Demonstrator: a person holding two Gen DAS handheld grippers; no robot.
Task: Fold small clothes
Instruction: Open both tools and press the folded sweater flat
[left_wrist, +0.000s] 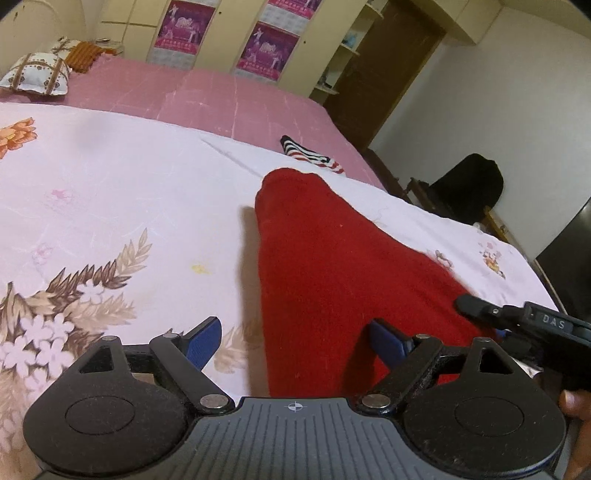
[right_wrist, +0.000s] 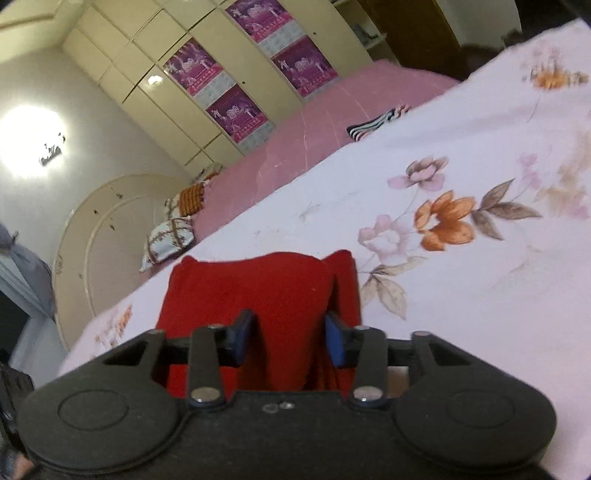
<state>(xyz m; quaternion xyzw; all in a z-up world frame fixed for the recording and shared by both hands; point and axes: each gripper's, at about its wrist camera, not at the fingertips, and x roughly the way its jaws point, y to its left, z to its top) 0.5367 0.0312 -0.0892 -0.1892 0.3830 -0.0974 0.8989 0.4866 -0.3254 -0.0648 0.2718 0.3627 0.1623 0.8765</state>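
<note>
lying on the floral bedsheet (left_wrist: 110, 192), the red garment (left_wrist: 332, 266) is folded into a long, narrow shape. in the left wrist view its long axis runs from the near edge up and away, tapering to a rounded far end that points toward the striped cloth (left_wrist: 310, 153) near the pink sheet (left_wrist: 221, 96). in the right wrist view the garment (right_wrist: 266, 288) runs straight away from the camera, with a second folded layer showing along its right side.

left gripper (left_wrist: 295, 343): jaws spread wide, nothing clamped. left pad sits over bare sheet, right pad over the red cloth; the garment's left edge falls between them. can't tell whether the pads touch the fabric.

right gripper (right_wrist: 290, 339): jaws parted, a raised ridge of red cloth stands between the blue pads, gaps visible both sides, so released, not pinching. its black finger also shows at the garment's right edge in the left wrist view.

pillows (left_wrist: 37, 72) lie at the far end of the bed, before the cream wardrobe (right_wrist: 155, 88) with purple posters.
</note>
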